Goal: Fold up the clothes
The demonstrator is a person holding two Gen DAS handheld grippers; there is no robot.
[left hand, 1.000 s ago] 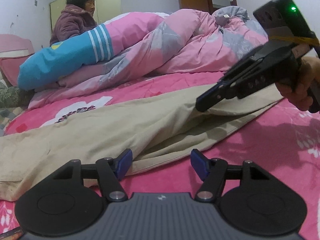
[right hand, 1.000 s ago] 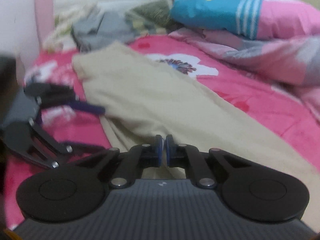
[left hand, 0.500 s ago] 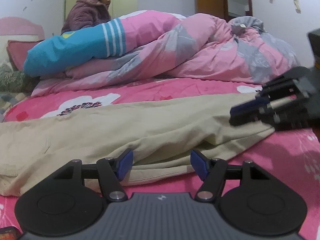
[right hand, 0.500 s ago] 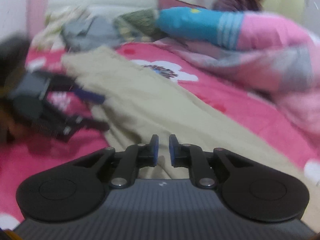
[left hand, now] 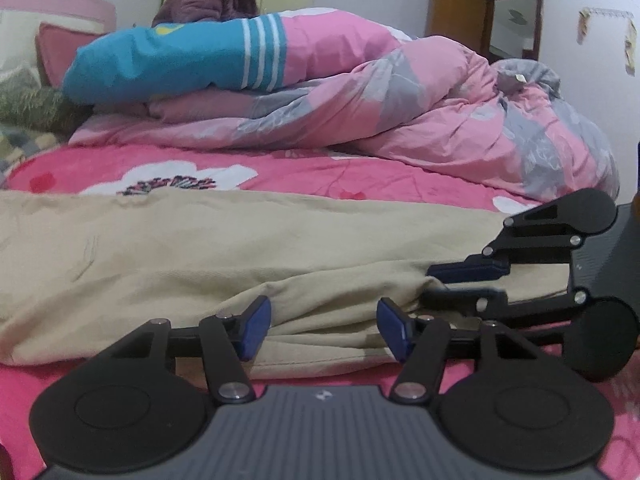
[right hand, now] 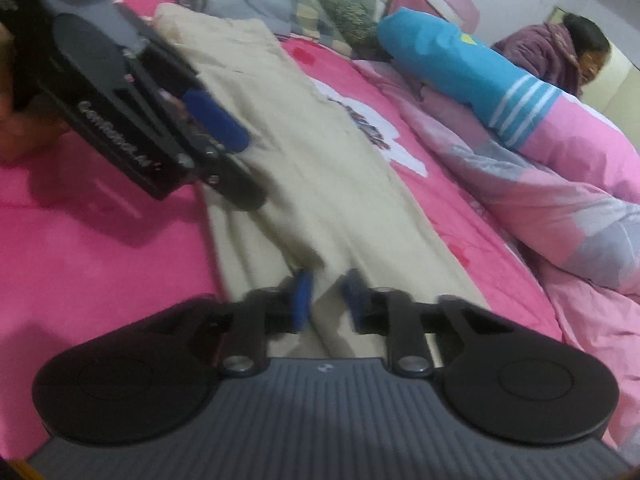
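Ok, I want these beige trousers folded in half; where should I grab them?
Pinch the beige trousers at the near long edge, coming in low from the front: they lie flat across the bed sheet, and that edge's layers bulge up.

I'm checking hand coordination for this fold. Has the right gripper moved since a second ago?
Yes. In the left wrist view the right gripper has dropped from above the beige trousers to their near edge.

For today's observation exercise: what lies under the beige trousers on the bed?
The beige trousers lie on a pink flowered bedsheet, which shows around them. Whatever is directly beneath the cloth is covered.
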